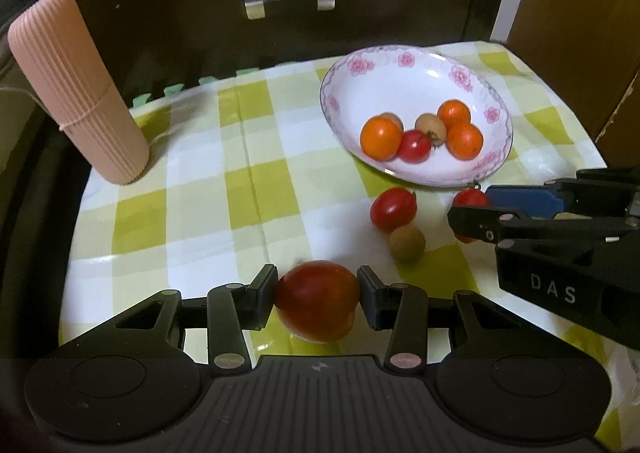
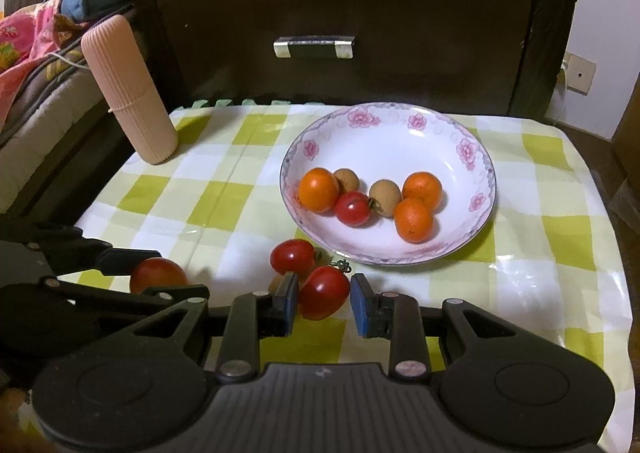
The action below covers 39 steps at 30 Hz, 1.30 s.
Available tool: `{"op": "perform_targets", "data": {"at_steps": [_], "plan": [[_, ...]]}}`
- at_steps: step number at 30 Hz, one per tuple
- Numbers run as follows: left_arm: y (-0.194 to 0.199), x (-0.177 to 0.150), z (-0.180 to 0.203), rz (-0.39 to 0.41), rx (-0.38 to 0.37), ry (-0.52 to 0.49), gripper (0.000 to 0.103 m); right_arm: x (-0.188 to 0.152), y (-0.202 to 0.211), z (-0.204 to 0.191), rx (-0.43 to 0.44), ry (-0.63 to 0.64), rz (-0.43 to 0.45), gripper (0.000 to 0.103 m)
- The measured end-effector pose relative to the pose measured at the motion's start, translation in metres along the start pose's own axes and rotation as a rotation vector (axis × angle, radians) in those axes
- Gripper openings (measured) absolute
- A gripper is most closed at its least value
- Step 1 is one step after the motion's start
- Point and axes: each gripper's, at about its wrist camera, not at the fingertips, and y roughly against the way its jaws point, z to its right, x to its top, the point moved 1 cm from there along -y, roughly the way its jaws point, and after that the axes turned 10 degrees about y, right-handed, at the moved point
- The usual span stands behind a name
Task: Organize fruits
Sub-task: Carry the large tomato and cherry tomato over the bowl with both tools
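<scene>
A white floral plate [image 1: 436, 69] [image 2: 384, 125] holds three oranges, two brown longans and a cherry tomato. My left gripper [image 1: 318, 293] is shut on a large red tomato [image 1: 318, 299], which also shows in the right wrist view [image 2: 158, 273]. My right gripper [image 2: 325, 299] [image 1: 472, 209] brackets a cherry tomato [image 2: 323, 291] [image 1: 472, 198]; the left pad touches it, the right pad stands a little apart. Another cherry tomato [image 1: 393, 208] [image 2: 293, 256] and a brown longan [image 1: 407, 243] lie on the cloth in front of the plate.
A pink ribbed cylinder case [image 1: 76, 89] [image 2: 130, 91] stands at the cloth's far left. A dark wooden drawer front with a handle [image 2: 314, 47] rises behind the table. Bedding and clothes [image 2: 36, 37] lie at left.
</scene>
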Motion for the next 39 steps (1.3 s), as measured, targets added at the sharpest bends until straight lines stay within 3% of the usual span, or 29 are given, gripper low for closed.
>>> {"op": "perform_targets", "data": {"at_steps": [17,39], "plan": [[0.000,0.016,0.011,0.030,-0.025,0.004,0.051,0.008,0.003,0.007,-0.016,-0.023,0.022,0.027],[-0.026,0.052,0.037,0.051,-0.029,-0.022,0.051,0.026,-0.014,0.049,-0.050,-0.107,0.036,0.028]]}}
